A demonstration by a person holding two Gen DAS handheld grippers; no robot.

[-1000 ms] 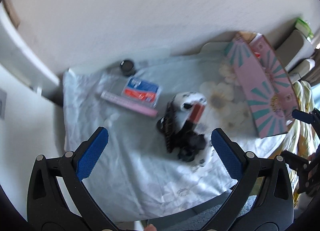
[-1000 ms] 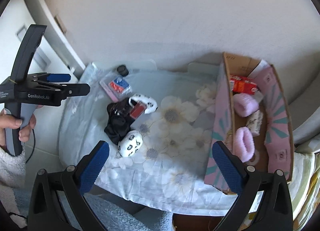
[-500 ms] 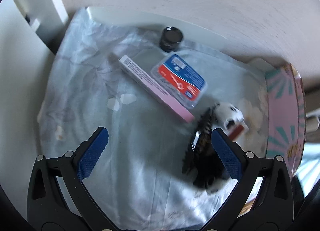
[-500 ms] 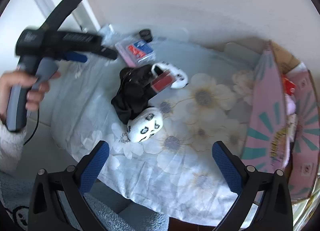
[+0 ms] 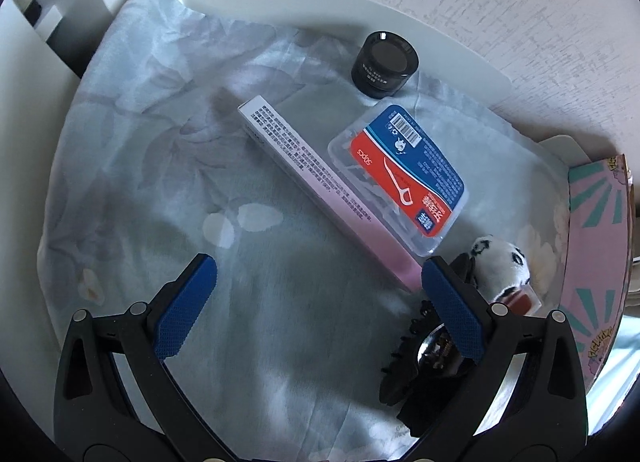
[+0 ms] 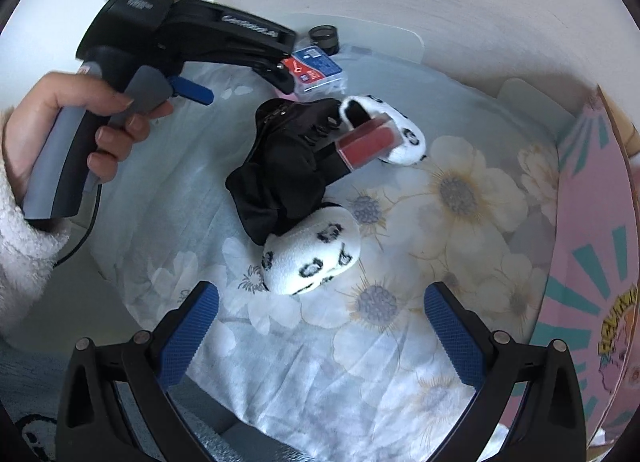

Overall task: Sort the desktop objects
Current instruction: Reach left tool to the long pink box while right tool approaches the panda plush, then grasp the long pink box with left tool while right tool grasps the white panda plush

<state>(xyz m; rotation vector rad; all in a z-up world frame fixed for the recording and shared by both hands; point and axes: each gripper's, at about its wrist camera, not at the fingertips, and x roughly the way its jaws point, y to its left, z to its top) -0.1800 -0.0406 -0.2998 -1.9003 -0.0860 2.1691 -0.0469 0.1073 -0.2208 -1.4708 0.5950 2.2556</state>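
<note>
Your left hand wraps the grey handle at the left of the right wrist view, a fluffy white sleeve at the wrist, and the left gripper points down toward the upper middle of the frame. Its blue fingers stand wide apart with nothing between them, above bare cloth. Your right gripper is likewise fully spread and holds nothing; it hangs over the floral cloth, just below the spotted plush ball.

The left wrist view alone gives you the long pink box lying diagonally, touching the clear floss-pick case, with the black jar near the top edge. The right wrist view shows the black fabric bundle in full at centre, a red block on it, and a second spotted plush beside that. The pink carton fills the right edge.
</note>
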